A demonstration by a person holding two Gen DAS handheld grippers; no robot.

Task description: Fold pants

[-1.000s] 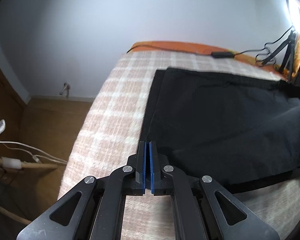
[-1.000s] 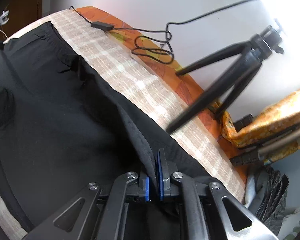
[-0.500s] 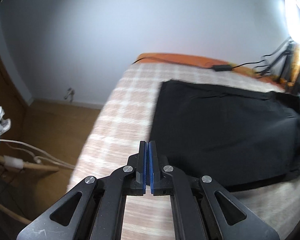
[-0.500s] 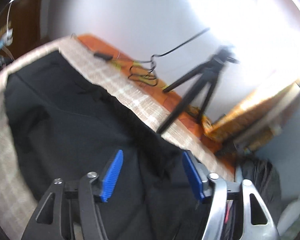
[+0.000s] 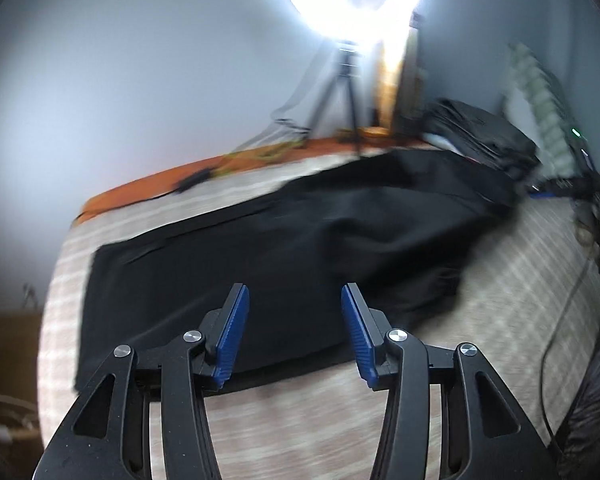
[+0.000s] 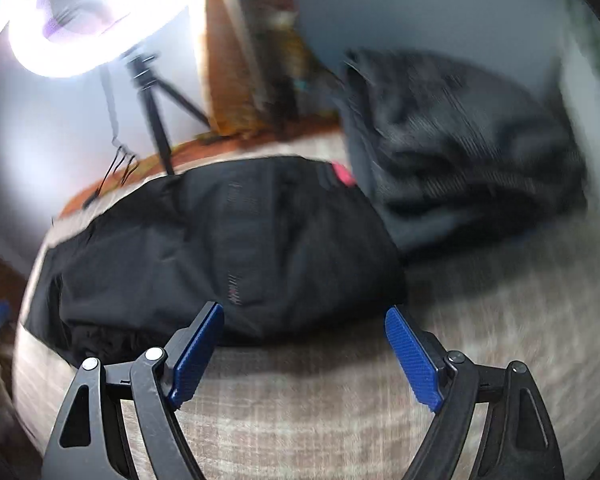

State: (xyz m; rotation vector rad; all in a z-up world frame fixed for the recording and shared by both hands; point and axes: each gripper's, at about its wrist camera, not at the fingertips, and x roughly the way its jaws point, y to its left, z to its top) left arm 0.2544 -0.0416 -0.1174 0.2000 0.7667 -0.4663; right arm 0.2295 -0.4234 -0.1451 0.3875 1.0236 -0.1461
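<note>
Pants [image 5: 300,240], black and limp, are lying across the middle of both frames on a checked blanket [image 5: 520,280], bunched toward the right in the left wrist view and humped in the right wrist view. They are looking light, soft and likely to sag and slide, so a pinch at a hem or the waistband, through all layers, seems best. Left gripper [image 5: 295,332] is opening, nothing between its jaws; right gripper [image 6: 304,354] is opening wider, also empty. Ring light [image 6: 80,20] is glaring at upper left.
</note>
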